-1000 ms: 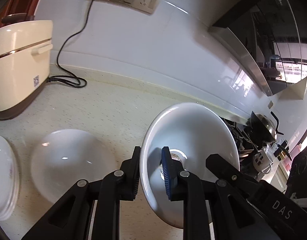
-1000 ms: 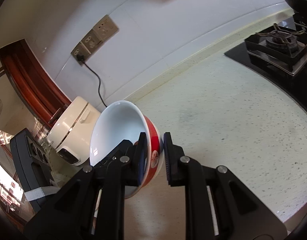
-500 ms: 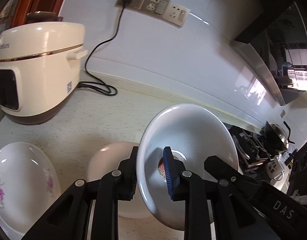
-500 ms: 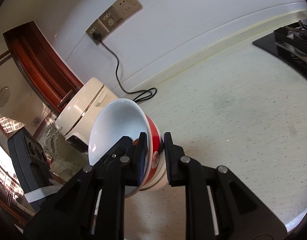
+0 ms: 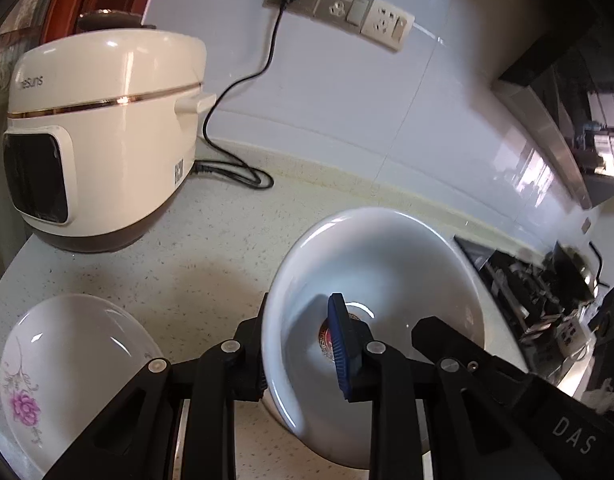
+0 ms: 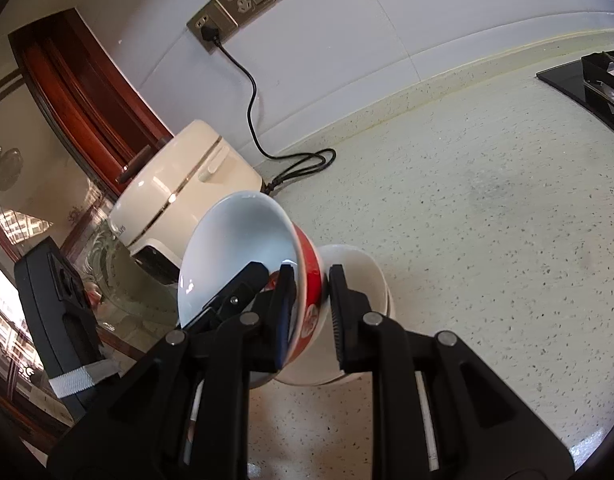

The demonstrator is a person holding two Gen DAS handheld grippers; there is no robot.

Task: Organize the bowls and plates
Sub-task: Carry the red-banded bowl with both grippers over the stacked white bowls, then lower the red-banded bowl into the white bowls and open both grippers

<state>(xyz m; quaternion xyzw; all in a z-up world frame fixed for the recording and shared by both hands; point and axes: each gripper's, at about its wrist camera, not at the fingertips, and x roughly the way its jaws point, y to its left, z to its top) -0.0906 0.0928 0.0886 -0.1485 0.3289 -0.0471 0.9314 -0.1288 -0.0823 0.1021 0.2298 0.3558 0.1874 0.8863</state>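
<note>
Fingers (image 6: 285, 316) clamp red-banded bowl (image 6: 243, 256), glossy white inside

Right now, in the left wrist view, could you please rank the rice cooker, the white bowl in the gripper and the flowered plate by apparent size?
1. rice cooker
2. white bowl, inflated by nearness to the camera
3. flowered plate, partly cut off at the frame edge, so unsure
</note>
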